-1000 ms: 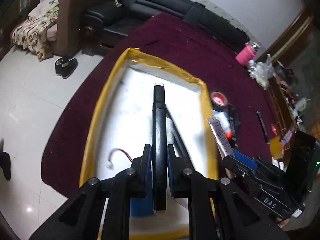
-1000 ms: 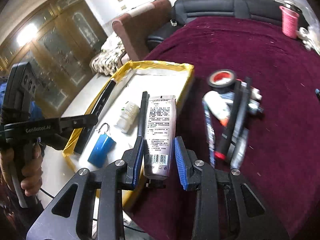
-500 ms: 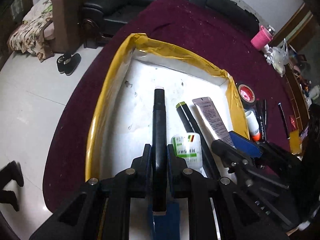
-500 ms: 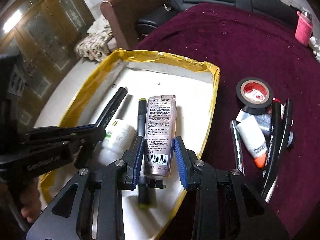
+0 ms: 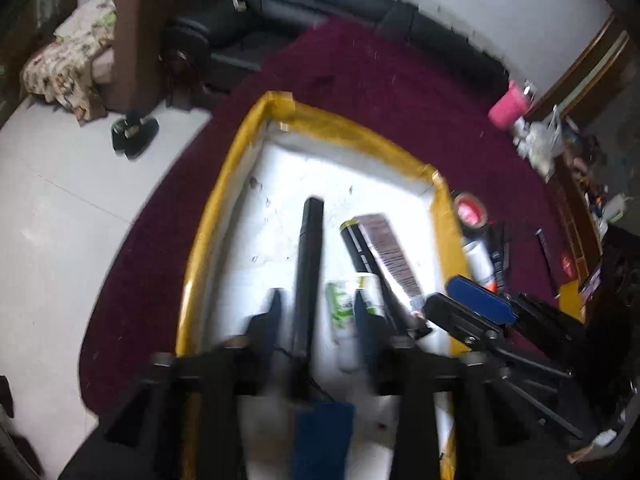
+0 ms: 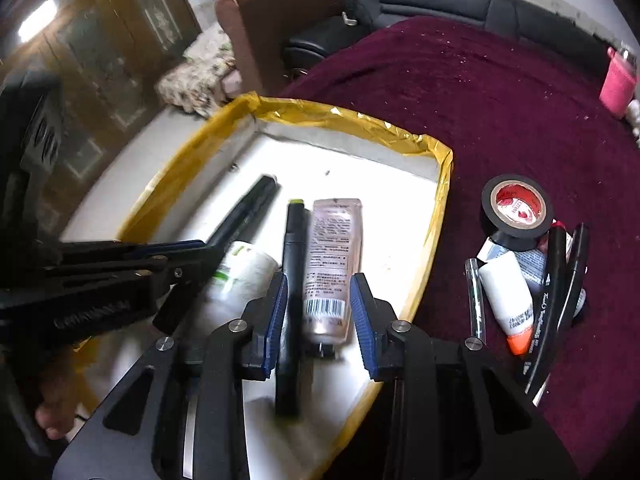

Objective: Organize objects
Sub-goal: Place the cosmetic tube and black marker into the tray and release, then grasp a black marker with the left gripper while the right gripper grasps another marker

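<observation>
A white tray with a yellow taped rim (image 5: 224, 184) (image 6: 438, 200) lies on the maroon table. My left gripper (image 5: 316, 312) is open over it, and the long black stick (image 5: 308, 264) (image 6: 244, 212) lies loose between its jaws on the tray floor. My right gripper (image 6: 320, 308) is open over the tray's right side. The pinkish tube (image 6: 332, 260) (image 5: 390, 248) lies flat between its jaws, next to a black marker with a green cap (image 6: 292, 280) and a white bottle with a green label (image 6: 240, 276) (image 5: 352, 300).
Right of the tray on the cloth lie a black tape roll (image 6: 518, 208), a small white tube with an orange cap (image 6: 508, 300) and several black pens (image 6: 560, 280). A pink cup (image 6: 618, 80) stands far right. A blue block (image 5: 324, 432) lies at the tray's near end.
Both grippers have opened. The black stick and the pinkish tube now lie loose in the tray. Both grippers have drawn back a little.
</observation>
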Demonstrator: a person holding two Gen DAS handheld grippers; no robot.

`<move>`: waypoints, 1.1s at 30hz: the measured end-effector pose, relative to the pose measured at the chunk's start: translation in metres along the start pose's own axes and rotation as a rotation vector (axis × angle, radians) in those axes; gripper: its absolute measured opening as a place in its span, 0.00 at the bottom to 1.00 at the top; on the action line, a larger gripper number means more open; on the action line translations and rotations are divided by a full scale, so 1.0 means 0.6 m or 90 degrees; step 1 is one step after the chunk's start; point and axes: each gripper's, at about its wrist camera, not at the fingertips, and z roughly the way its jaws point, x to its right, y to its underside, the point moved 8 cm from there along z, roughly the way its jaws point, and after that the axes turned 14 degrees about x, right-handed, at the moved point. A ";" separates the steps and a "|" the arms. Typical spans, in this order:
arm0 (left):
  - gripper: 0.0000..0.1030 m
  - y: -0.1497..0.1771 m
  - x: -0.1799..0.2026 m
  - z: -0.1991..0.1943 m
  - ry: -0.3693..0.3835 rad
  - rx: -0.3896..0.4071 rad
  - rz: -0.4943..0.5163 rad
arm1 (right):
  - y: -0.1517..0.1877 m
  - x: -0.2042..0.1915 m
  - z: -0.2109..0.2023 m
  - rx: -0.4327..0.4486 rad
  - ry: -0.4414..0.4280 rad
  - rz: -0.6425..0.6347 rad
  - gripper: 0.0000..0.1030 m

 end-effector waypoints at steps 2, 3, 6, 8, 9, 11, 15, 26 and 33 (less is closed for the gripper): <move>0.65 -0.006 0.021 -0.041 -0.001 0.060 0.009 | -0.001 0.006 -0.024 0.022 -0.014 0.006 0.38; 0.66 -0.006 0.037 -0.056 0.002 0.078 0.022 | 0.001 0.013 -0.044 0.035 -0.026 0.012 0.46; 0.66 0.004 0.106 -0.075 0.038 0.097 0.073 | 0.019 0.045 -0.103 0.068 -0.063 0.057 0.49; 0.66 0.017 0.159 -0.066 0.077 0.077 0.093 | 0.038 0.086 -0.138 0.079 -0.046 0.080 0.49; 0.66 0.025 0.182 -0.059 0.096 0.066 0.102 | 0.051 0.117 -0.154 0.083 -0.015 0.087 0.49; 0.66 0.044 0.225 -0.032 0.113 0.037 0.109 | 0.076 0.183 -0.171 0.080 0.061 0.091 0.49; 0.66 0.068 0.272 0.020 0.120 -0.006 0.114 | 0.105 0.275 -0.170 0.060 0.156 0.063 0.49; 0.66 0.090 0.288 0.089 0.060 -0.041 0.107 | 0.056 0.311 -0.078 0.052 0.242 -0.052 0.72; 0.66 0.098 0.287 0.088 0.056 -0.042 0.114 | 0.061 0.343 -0.072 0.049 0.219 -0.006 1.00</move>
